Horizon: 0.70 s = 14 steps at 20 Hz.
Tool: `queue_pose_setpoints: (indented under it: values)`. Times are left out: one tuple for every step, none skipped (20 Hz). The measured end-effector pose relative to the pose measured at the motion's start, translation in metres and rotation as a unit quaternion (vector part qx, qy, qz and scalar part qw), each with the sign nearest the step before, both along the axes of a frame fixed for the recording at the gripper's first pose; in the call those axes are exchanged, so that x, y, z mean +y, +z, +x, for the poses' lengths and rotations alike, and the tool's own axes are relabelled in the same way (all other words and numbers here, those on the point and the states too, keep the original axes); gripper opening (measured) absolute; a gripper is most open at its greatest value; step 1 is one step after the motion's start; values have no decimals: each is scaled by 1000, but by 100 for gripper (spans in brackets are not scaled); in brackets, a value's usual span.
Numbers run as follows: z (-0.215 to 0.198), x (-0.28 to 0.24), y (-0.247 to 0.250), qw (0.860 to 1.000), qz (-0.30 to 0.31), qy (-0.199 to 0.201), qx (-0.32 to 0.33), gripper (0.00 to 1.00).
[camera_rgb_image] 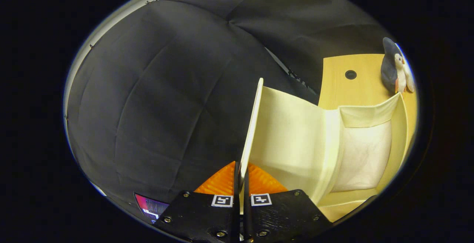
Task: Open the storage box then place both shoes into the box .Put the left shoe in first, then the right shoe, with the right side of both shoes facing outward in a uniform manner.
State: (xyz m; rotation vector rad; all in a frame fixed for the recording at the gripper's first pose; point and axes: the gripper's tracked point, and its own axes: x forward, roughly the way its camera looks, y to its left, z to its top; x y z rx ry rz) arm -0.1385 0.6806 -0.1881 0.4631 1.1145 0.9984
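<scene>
Here my fingers (240,178) are pressed close together on the thin edge of the storage box's lid (251,128), one finger on each face of the panel, so the lid is pinched between them. The lid stands raised, nearly on edge, rising straight ahead from between my fingers. Everything else I place from that lid. To its right the storage box (333,143) lies open: a cream inner wall runs from the lid toward a paler, cloth-like panel at the far end, with a folded flap above that panel (the inside holds nothing that I can make out). Beyond the box, further from the lid, a light wooden desk (340,87) shows a small round dark hole in its top. A grey and white plush penguin (394,67) stands on the desk past the box's far corner, well apart from the lid. To the lid's left hangs the black booth wall. A small lit screen (150,206) sits low on the lid's left, near my left finger.
</scene>
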Motion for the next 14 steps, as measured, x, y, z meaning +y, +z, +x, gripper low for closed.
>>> queue_pose_setpoints:
  values:
    - [-10, 13, -11, 1000, -9, 4, 0, 4]
    - [-16, 29, -21, 1000, -14, 10, -1, 4]
    - [-24, 39, -35, 999, -27, 16, -5, 4]
    - [-27, 47, -44, 999, -38, 21, -11, 5]
    - [-28, 55, -60, 998, -53, 26, -21, 5]
    - [-29, 59, -74, 997, -69, 30, -26, 5]
    - [-34, 67, -89, 996, -81, 32, -26, 5]
    - [-37, 73, -102, 995, -93, 33, -25, 6]
    - [-43, 75, -113, 994, -104, 32, -27, 5]
    - [-41, 77, -124, 992, -116, 32, -29, 6]
    - [-40, 77, -132, 991, -127, 33, -31, 5]
    - [-41, 74, -137, 989, -138, 33, -29, 5]
    - [-42, 70, -144, 988, -148, 35, -25, 5]
    - [-38, 68, -148, 987, -155, 39, -26, 5]
